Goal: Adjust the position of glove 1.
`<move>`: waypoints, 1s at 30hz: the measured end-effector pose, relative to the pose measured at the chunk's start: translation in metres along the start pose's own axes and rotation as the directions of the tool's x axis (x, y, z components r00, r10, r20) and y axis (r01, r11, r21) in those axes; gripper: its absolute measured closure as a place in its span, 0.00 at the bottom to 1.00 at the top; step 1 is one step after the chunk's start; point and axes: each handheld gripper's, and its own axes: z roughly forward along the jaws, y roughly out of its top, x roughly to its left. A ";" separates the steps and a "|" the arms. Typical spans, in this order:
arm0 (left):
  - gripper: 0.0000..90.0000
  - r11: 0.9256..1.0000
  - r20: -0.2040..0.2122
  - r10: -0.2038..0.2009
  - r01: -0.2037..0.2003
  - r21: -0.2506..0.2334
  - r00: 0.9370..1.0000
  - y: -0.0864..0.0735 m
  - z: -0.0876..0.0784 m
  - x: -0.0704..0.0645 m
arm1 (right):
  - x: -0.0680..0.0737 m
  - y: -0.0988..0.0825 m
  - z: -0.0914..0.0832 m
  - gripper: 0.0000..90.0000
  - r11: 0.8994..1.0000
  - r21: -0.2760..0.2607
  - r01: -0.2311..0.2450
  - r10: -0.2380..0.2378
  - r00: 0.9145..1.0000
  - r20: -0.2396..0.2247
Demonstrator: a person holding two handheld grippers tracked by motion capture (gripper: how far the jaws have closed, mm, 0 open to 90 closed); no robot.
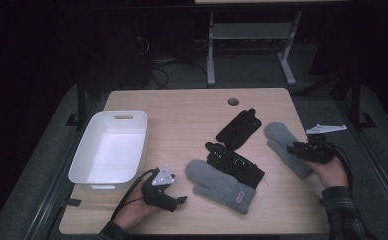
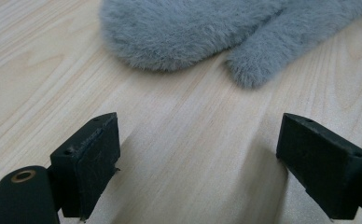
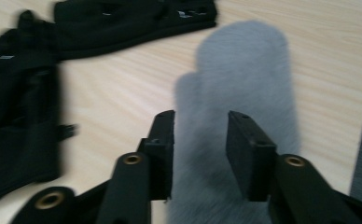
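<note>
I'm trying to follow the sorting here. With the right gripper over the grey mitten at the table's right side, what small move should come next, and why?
Probably lower the right gripper and close it on the grey mitten. Its jaws stand partly apart above the fleece with nothing pinched between them, so the mitten still lies loose on the table.

Left tongs (image 1: pixel 182 200): my black two-jaw gripper, grey three-cornered plate, trailing black cable.
Right tongs (image 1: pixel 291 148): same build, brass rivets.
Sleeve (image 1: pixel 343 212): my dark plaid.
</note>
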 end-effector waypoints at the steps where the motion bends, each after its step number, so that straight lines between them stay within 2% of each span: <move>1: 0.14 1.000 0.000 0.000 0.000 0.000 1.000 0.000 0.000 0.000 | -0.002 0.002 0.004 0.63 1.000 0.007 -0.007 0.007 1.000 0.010; 6: 0.14 1.000 0.000 0.000 0.000 -0.002 1.000 0.000 0.000 0.000 | -0.012 0.009 0.022 0.56 1.000 0.024 0.000 -0.001 0.998 0.069; 9: 0.14 1.000 -0.001 0.000 0.000 -0.001 1.000 0.000 0.000 0.000 | -0.018 0.010 0.030 0.54 0.999 0.034 -0.007 0.004 0.997 0.078; 13: 0.14 1.000 -0.001 0.000 0.000 -0.002 1.000 0.000 0.000 0.000 | -0.023 0.007 0.039 0.55 0.999 0.047 -0.016 0.014 0.998 0.057; 18: 0.14 1.000 0.001 -0.001 0.001 -0.001 1.000 0.000 0.000 0.000 | -0.021 0.003 0.046 0.64 0.997 0.077 -0.006 0.002 0.999 0.052; 19: 0.14 1.000 0.001 0.000 0.000 -0.001 1.000 0.000 0.000 0.000 | -0.021 0.002 0.047 0.68 0.997 0.077 -0.007 0.003 0.999 0.049; 20: 0.14 1.000 0.001 -0.001 0.001 -0.001 1.000 0.000 0.000 0.000 | -0.021 0.000 0.047 0.80 0.998 0.063 0.004 -0.007 0.999 0.041; 21: 0.14 1.000 0.001 -0.001 0.001 -0.001 1.000 0.000 0.000 0.000 | -0.022 -0.001 0.046 0.85 0.998 0.061 -0.001 -0.001 0.999 0.032; 27: 0.14 1.000 0.001 -0.001 0.001 -0.001 1.000 0.000 0.000 0.000 | -0.024 -0.002 0.043 0.93 0.999 0.051 -0.017 0.016 1.000 0.016; 30: 0.14 1.000 0.001 -0.001 0.001 -0.001 1.000 0.000 0.000 0.000 | -0.025 -0.001 0.039 0.95 1.000 0.025 -0.015 0.015 1.000 0.008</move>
